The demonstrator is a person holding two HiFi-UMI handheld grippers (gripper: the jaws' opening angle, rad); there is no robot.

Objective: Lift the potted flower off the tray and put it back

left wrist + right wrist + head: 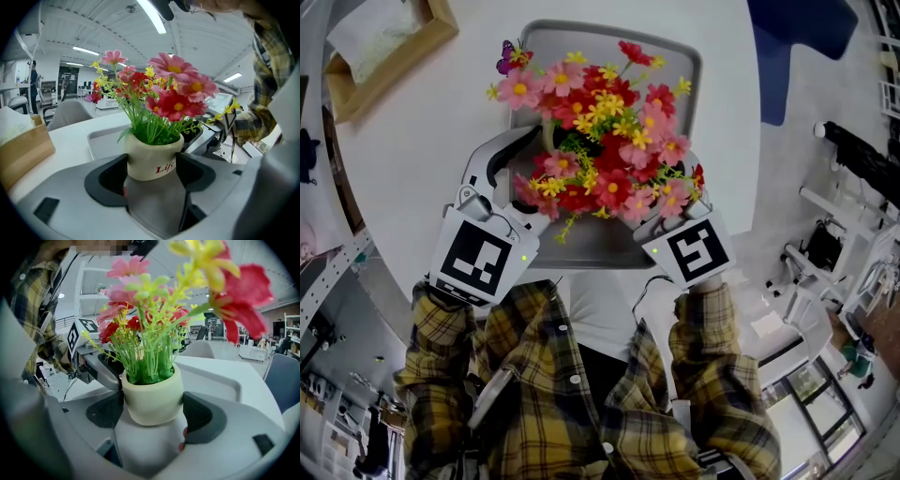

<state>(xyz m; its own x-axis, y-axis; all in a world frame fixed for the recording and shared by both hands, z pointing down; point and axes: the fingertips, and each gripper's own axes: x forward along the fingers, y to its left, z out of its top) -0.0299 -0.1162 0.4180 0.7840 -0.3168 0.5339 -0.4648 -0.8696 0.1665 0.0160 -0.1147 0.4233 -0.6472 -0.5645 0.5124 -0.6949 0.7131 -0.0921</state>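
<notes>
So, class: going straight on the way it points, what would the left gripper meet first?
The cream flower pot: it already sits between the tongs of the left gripper, apparently touching both.

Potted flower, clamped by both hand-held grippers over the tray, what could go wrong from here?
1. The left hand-held gripper and right hand-held gripper each pinch the rounded pot from opposite sides. An uneven squeeze or uneven motion could let it twist or slip.
2. In the head view the flowers cover the pot and much of the tray, so the set-down may be misjudged and catch the rim.
</notes>
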